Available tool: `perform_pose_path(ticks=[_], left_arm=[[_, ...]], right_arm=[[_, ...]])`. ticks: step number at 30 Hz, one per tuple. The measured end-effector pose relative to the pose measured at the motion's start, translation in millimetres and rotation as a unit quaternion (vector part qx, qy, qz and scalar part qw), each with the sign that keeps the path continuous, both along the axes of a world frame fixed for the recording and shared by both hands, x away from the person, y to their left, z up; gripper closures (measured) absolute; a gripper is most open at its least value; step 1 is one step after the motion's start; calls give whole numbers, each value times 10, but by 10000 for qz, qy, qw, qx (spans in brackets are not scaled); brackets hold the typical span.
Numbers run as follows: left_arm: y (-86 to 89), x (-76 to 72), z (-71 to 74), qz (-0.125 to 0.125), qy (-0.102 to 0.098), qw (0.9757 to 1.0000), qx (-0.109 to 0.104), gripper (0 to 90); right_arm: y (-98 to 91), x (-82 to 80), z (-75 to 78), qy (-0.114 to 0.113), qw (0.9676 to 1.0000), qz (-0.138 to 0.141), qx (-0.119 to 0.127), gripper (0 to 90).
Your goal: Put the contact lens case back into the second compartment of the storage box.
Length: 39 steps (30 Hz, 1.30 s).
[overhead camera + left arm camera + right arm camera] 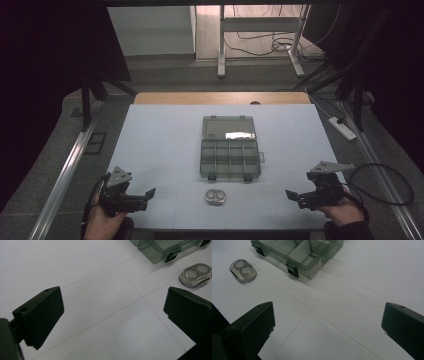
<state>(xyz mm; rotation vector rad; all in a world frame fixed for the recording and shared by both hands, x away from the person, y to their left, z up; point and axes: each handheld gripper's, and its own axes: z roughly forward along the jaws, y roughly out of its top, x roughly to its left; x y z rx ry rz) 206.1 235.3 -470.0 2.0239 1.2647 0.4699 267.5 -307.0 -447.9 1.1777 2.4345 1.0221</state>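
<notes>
While both grippers, left gripper [150,193] and right gripper [291,196], hover wide open and empty at the near table edge, small clear two-well plastic case [215,197] lies between them just before open smoky-grey compartment box [230,159]; pre-grasp, next reach in and close on case

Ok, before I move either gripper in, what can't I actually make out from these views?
- Organizer box: compartment contents too small and dim in the high view; cut off by the top edge in both gripper views.
- Small clear case: what its two round cells hold, too small and blurred.
- Lid: glare hides its surface.
</notes>
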Motion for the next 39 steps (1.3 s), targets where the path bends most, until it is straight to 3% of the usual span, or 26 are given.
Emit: perform_pose_path(ticks=[13, 21, 39], left_arm=[[-46, -28, 12, -85, -43, 9997, 233, 25], [-26, -37, 14, -83, -15, 9998, 166, 23], [18, -66, 14, -69, -1, 10000, 37, 23]], right_arm=[[167, 66, 33, -65, 9992, 353, 193, 0], [314, 93, 37, 9, 9980, 563, 276, 0], [643, 151, -4, 137, 9946, 1018, 118, 0]])
